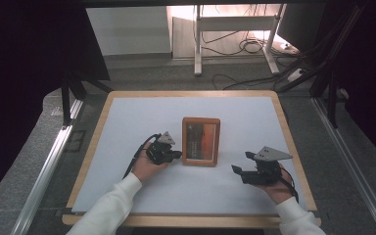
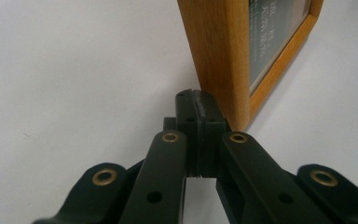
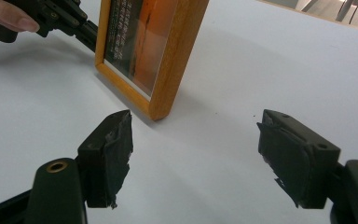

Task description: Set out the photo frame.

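The left tool [image 1: 175,155] had its two black jaws pressed together with nothing between them, its tip right at the left edge of the rectangular wooden picture frame with an orange and dark print [image 1: 201,141]. In the left gripper view the closed tip [image 2: 199,112] sat on the white surface just beside the frame's lower corner [image 2: 219,56]; whether it actually touched the wood could not be told. The right tool [image 1: 241,163] rested well apart from the frame, off its lower right corner, with its jaws spread wide and empty. Its own view showed the two torn black pads [image 3: 112,154] standing far apart, the frame's near corner [image 3: 168,70] lying beyond them and the other tool [image 3: 51,16] with a fingertip on it at the frame's far side.

The frame lay flat near the middle of the white tabletop with a light wooden border [image 1: 127,122]. Nothing else lay on that surface between either tool and the frame. Past the far edge stood a white metal stand [image 1: 198,44] amid loose black cables [image 1: 249,46] on the grey floor.
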